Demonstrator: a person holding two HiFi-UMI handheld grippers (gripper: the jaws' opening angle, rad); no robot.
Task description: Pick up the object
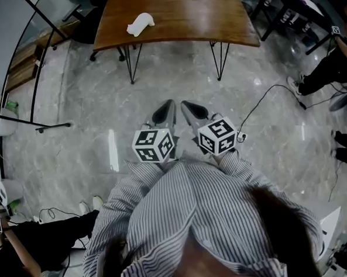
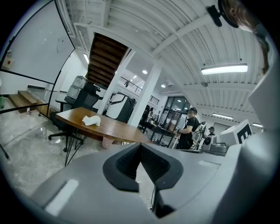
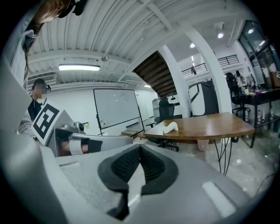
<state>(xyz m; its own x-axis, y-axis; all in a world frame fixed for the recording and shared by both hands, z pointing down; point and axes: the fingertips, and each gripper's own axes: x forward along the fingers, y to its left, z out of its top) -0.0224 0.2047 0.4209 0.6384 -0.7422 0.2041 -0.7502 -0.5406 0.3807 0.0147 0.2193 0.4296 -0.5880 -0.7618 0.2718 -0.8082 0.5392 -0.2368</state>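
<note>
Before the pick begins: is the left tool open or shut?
Shut. The left tool shows its pads meeting at the tips, nothing between them.

Grey marble floor (image 1: 72, 112); curved wooden table (image 1: 201, 16), hairpin legs; whiteboard (image 3: 116, 107).

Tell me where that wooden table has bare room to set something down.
The wooden table is bare from the white object across to its right edge, and along the near edge in front of it. Only the left end near that object is taken. A cable trails on the floor at right.
</note>
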